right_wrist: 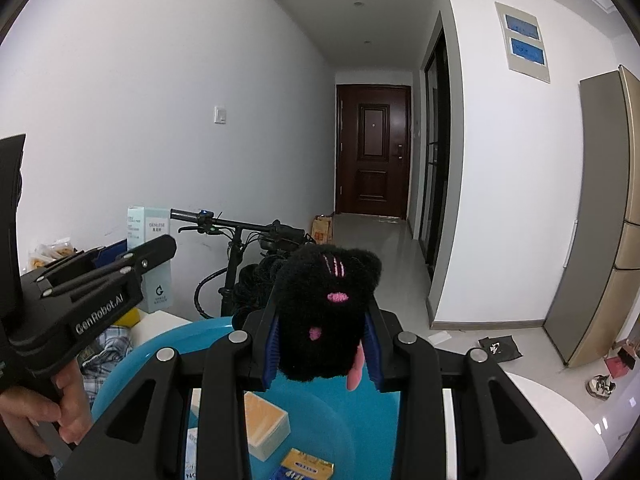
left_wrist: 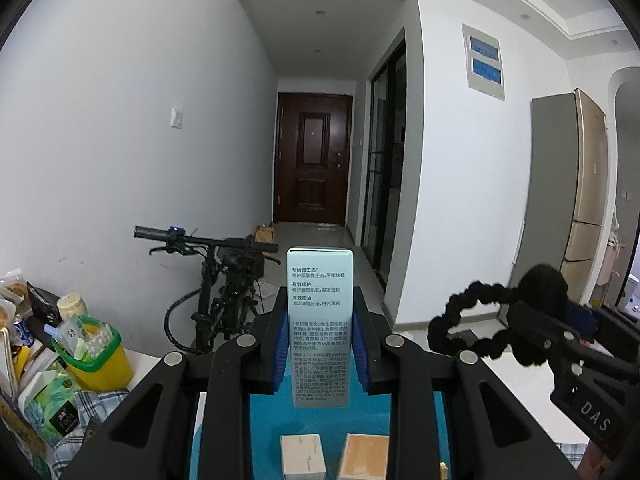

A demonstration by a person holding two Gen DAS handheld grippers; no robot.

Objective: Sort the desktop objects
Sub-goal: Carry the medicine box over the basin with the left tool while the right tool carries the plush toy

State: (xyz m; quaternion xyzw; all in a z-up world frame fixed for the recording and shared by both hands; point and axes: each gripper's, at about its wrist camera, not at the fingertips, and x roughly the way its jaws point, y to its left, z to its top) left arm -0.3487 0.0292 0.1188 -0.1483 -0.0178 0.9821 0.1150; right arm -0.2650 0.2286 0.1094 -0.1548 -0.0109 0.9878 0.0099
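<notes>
Left tool (left_wrist: pixel 320 344): pinching a tall pale-green cardboard carton with printed text (left_wrist: pixel 320 320), blue pads on its two narrow sides.
Carton axis: upright, long axis running up out of my jaws, top well clear of the fingers.
Right tool (right_wrist: pixel 322 344): pinching a black fuzzy plush toy with pink stitching (right_wrist: pixel 326 312); its black chenille loop (left_wrist: pixel 460 320) trails off toward my left side.
Below both: round blue plastic tray (right_wrist: pixel 320 412) on the white bench (right_wrist: pixel 560 420); both held things hang above it, not touching.
In tray: small white box (left_wrist: pixel 303 456), tan-topped box (right_wrist: pixel 266 426), a yellow and blue card packet (right_wrist: pixel 306 466).
Key relation: tray lies straight under and slightly ahead of both tools; neither hand looks nearer.
Judgement: carton must go down on its base or be laid flat; upright it looks tippy.
Left edge: yellow bin with green rim (left_wrist: pixel 96 356), stuffed, beside the tray.
</notes>
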